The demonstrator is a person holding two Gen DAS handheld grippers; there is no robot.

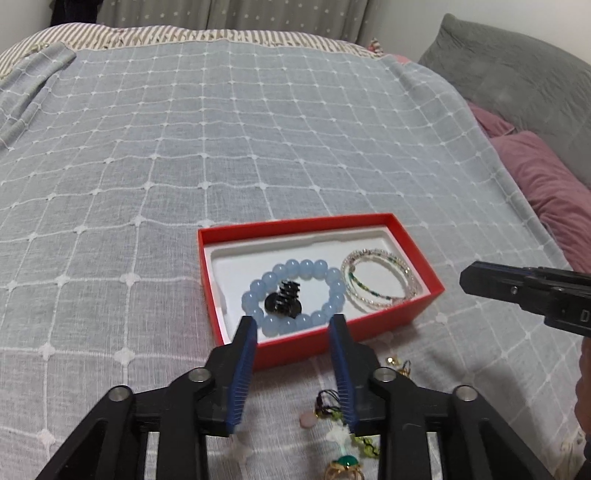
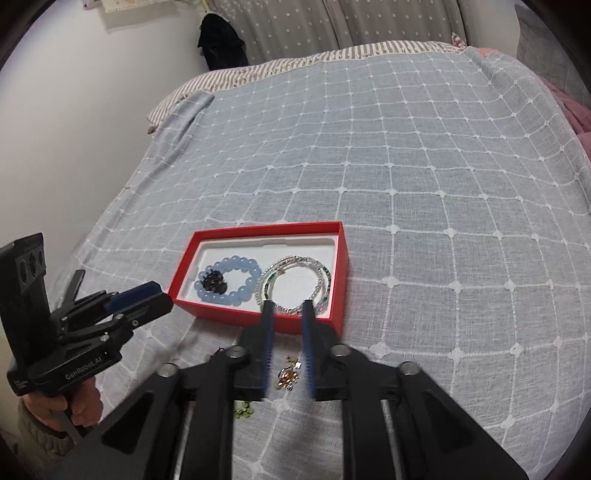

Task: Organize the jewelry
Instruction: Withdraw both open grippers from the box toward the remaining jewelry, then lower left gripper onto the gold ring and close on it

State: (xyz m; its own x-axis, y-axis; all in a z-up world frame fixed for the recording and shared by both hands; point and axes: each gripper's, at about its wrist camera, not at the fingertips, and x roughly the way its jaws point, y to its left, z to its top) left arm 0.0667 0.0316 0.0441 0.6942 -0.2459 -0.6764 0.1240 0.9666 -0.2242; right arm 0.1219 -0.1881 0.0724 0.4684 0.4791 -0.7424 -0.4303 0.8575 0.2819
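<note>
A bed fills most of both views. It is covered by a pale blue-grey bedspread [image 1: 229, 122] with a white stitched grid pattern. At the far edge, a brown-and-cream striped sheet [image 1: 236, 37] shows beyond the bedspread. Behind it hangs a grey curtain [image 2: 332, 22] printed with small white stars. A large grey quilted pillow [image 1: 517, 74] and pink pillows [image 1: 543, 177] lie along the right side. A plain white wall [image 2: 92, 110] borders the left side. A dark garment [image 2: 221, 40] hangs near the curtain. Lighting is even and diffuse.
</note>
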